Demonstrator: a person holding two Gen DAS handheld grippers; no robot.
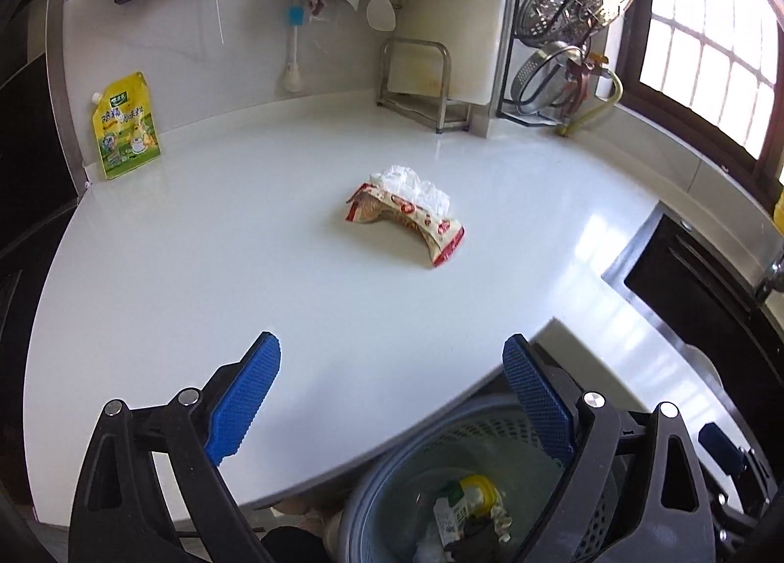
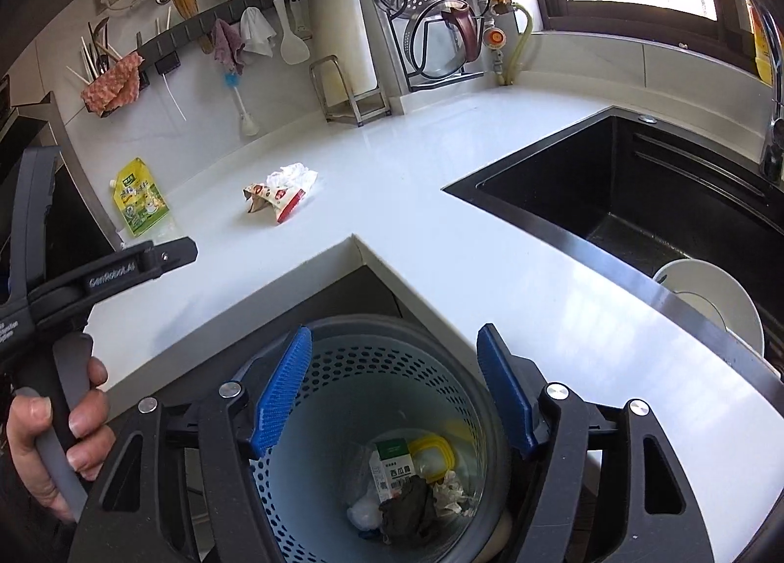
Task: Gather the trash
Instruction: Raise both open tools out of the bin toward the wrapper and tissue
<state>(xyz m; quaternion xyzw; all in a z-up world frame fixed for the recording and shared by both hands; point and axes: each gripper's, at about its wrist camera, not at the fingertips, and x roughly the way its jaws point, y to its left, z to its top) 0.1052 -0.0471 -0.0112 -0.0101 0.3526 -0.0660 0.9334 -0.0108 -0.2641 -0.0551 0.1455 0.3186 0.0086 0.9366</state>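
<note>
Trash remaining on the surface (image 1: 196,269) amounts to one crumpled snack wrapper (image 1: 406,220) with a wad of white tissue (image 1: 416,183) lying against its far side, both resting near the middle of the white surface, well apart from every edge. A yellow pouch (image 1: 125,127) leans upright against the back wall at the far left corner; whether it counts as trash cannot be told from here. The bin (image 2: 372,416), a perforated blue-grey basket, stands on the floor tucked into the inside corner where the front edge of the surface steps back, presumably so items can be dropped straight down from that edge. It already holds a small carton (image 2: 392,465), a yellow ring-shaped item, a dark crumpled piece and some white scraps. The left gripper (image 1: 392,401) is poised over the front edge, partly above the bin's rim, its blue fingers (image 1: 242,406) spread wide with nothing between them, aimed toward the wrapper. The right gripper (image 2: 394,391) hangs directly above the bin mouth, fingers likewise well apart and empty, a position consistent with a release over the bin. A hand (image 2: 54,440) grips the left tool's handle at the left of the right wrist view. Judgement: collection is partly done; the wrapper and tissue are the likely next pickup, and the loose tissue may separate if only the wrapper is pinched.
</note>
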